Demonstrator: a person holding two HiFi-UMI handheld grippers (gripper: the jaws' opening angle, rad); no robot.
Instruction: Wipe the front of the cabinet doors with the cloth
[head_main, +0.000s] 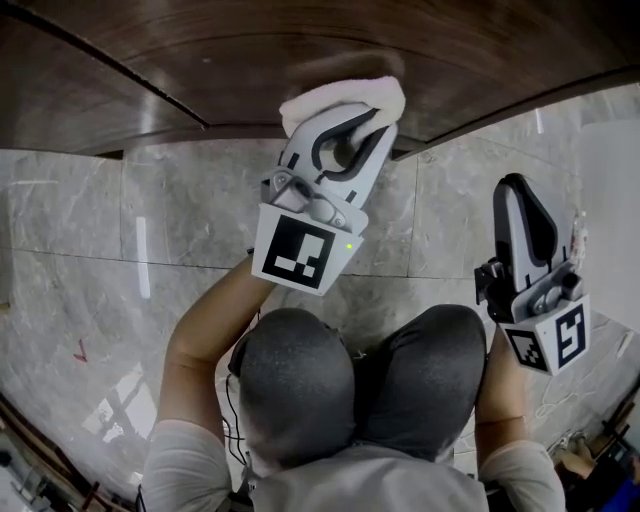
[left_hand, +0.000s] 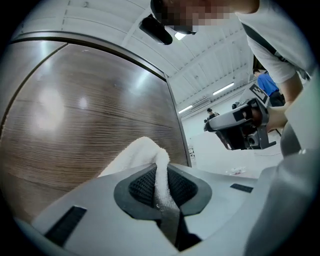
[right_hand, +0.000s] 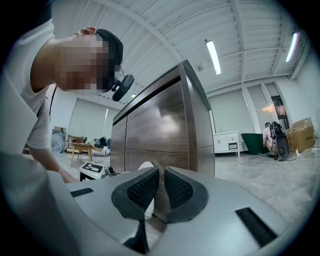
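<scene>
Under the head camera: your left gripper (head_main: 343, 122) reached forward to the base of the dark wood-grain cabinet door (head_main: 250, 50). A bunched white cloth (head_main: 340, 97) sat at its tip, pressed against the door face. Your right gripper (head_main: 517, 192) hung off to the side, over the grey stone floor (head_main: 180, 220), well apart from the door.

Left gripper view: the 2 jaws were clamped on 1 fold of the cloth, which ran up between the ribbed pads. The rest of the cloth bulged out ahead and to the left, touching the door.

Right gripper view: the 2 jaws stood nearly together with only a slit between them. Nothing was held. The cabinet rose beyond them, with a corner of the cloth just showing at its foot.

Handling, as a judgement: the cloth looked like soft, light, limp terry. It should fold and drag rather than slide out of the grip. You pinched it at a gathered fold, which left a thick wad forward of the jaws. That hold looked sound, since the wad, not the hard tips, should meet the door. The door looked rigid and smooth.
</scene>
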